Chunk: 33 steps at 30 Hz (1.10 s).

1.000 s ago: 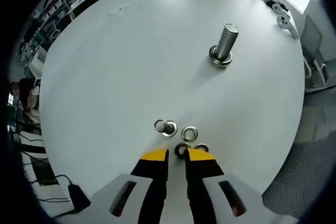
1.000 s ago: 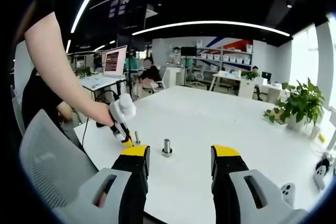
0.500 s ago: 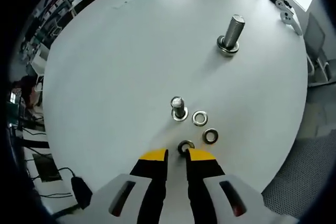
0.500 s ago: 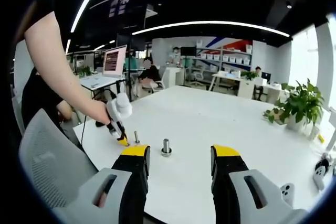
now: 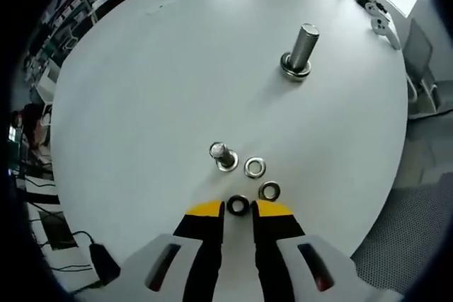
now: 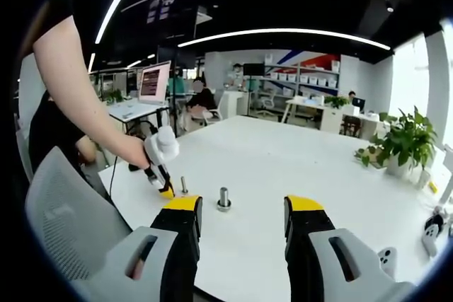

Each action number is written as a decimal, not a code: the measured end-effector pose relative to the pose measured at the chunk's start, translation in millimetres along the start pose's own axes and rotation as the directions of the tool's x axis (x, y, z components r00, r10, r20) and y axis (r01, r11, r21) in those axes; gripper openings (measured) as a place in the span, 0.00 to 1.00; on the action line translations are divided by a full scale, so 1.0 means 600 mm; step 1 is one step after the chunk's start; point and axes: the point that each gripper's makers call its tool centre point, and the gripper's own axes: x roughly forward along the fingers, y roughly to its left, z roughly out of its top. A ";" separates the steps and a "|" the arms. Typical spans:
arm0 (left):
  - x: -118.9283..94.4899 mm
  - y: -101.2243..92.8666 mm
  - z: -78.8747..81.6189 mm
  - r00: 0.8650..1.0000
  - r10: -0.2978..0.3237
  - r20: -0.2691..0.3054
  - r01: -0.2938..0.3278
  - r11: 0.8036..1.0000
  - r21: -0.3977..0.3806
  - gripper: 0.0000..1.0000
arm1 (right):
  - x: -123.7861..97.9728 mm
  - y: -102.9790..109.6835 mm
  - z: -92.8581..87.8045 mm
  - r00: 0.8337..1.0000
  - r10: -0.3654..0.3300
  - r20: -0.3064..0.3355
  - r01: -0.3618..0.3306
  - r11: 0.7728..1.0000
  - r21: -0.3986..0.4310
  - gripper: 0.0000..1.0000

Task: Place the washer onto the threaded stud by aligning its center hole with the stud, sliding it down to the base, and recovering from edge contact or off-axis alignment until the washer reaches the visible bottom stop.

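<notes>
White table (image 5: 156, 76) — left gripper (image 5: 238, 208) pinching washer (image 5: 237, 206), small stud (image 5: 221, 154) near.

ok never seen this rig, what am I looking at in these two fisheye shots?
A person holds a hand-operated claw in each hand; each carries a forward-looking fisheye camera. In the left gripper view, the left claw pinches a washer between its yellow tips, above a white round table. Ahead lie two loose washers, a small threaded stud and a larger bolt, both standing upright. In the right gripper view, the right claw hangs open and empty, looking across the table at the person's hand working the left claw.
</notes>
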 end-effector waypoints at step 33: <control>0.007 0.004 -0.005 0.999 -0.010 -0.043 0.013 0.998 0.060 0.10 | 0.001 -0.002 -0.002 1.000 -0.005 -0.008 0.005 1.000 -0.006 0.48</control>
